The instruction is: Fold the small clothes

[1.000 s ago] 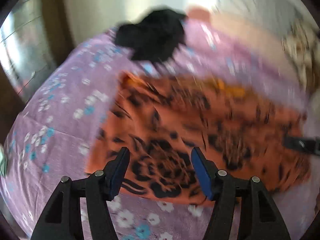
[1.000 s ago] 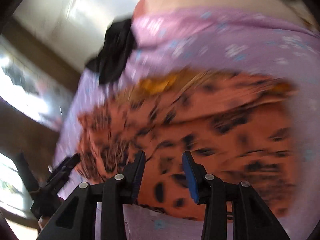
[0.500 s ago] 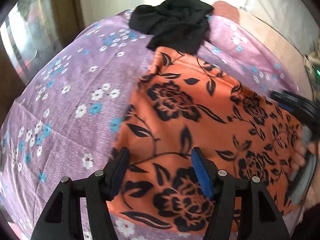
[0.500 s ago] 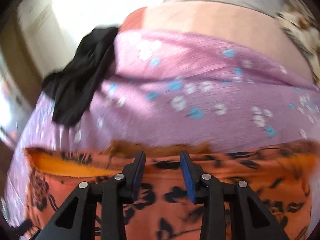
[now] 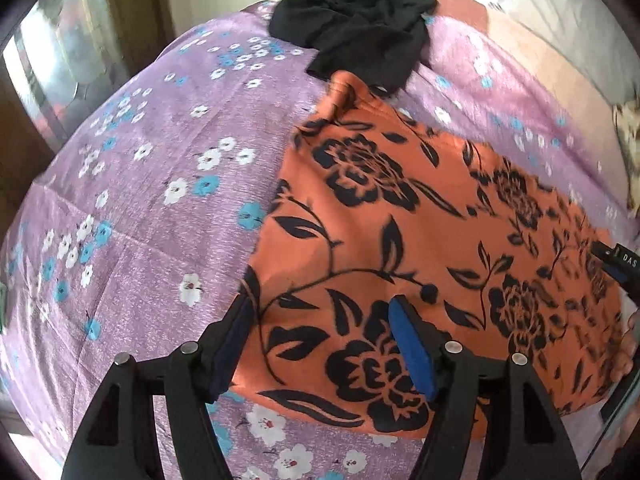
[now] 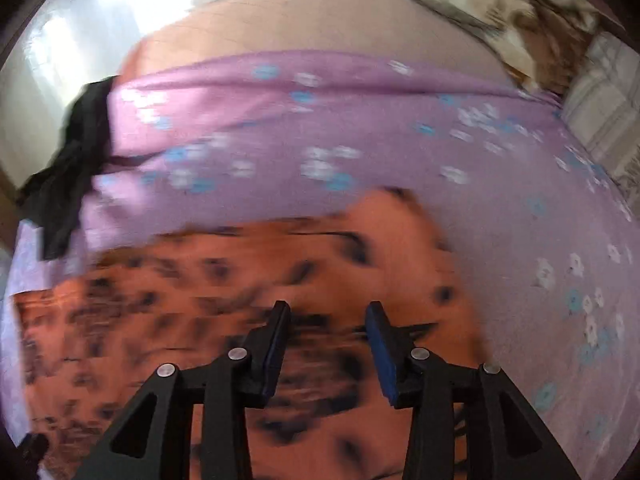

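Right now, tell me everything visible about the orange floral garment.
The orange garment is thin, soft-looking fabric printed with black flowers and leaves. It lies spread fairly flat on the purple floral bedsheet, its stitched far hem bunched beside the crumpled black garment. The left gripper, jaws opening, hovers over its near edge; nothing is pinched.

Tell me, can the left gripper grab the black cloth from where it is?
Probably not yet. The black cloth lies at the far end of the bed sheet, beyond the orange cloth. The left gripper, jaws opening, is over the orange cloth's near end. Nothing blocks it.
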The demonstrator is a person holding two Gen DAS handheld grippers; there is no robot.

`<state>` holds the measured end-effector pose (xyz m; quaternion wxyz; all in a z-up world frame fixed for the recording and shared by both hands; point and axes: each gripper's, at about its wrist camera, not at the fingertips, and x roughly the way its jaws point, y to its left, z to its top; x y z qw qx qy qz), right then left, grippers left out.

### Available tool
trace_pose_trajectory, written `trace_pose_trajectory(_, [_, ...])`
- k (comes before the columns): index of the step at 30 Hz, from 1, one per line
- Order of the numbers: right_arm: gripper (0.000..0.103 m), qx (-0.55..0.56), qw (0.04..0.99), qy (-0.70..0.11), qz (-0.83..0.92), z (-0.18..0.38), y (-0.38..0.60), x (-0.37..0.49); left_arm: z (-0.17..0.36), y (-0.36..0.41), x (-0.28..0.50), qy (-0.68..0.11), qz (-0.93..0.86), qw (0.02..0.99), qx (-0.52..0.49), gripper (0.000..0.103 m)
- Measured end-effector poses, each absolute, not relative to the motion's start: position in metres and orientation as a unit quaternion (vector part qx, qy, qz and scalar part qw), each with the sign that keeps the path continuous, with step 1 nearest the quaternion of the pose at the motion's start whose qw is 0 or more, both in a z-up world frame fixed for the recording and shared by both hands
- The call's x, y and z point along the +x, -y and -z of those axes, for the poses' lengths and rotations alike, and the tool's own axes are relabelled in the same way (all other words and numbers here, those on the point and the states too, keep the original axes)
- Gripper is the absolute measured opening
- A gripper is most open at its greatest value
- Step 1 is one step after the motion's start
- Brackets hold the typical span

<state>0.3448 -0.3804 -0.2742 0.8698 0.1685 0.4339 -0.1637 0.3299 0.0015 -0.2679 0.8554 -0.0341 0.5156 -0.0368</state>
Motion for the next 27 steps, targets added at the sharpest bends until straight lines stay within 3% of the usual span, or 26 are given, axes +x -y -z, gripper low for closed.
trace_pose_trajectory(7, [0.043, 0.111, 0.892, -0.437, -0.024, 0.245, 0.246, 0.407, 0.262, -0.039, 0.337, -0.514, 0.008, 0.855, -0.069, 0.071])
trace_pose_trajectory(14, [0.043, 0.170, 0.848, -0.486, -0.123, 0.292, 0.149, 0.487, 0.278, -0.051, 0.344, -0.534, 0.014, 0.844, -0.052, 0.071])
trace_pose_trajectory(20, [0.044, 0.236, 0.851, -0.458, -0.101, 0.297, 0.162, 0.492, 0.278, -0.057, 0.348, -0.531, 0.016, 0.846, -0.048, 0.071])
trace_pose_trajectory(27, [0.044, 0.231, 0.879, -0.413, -0.057, 0.252, 0.238, 0.387, 0.241, -0.031, 0.329, -0.452, 0.022, 0.892, 0.006, 0.071])
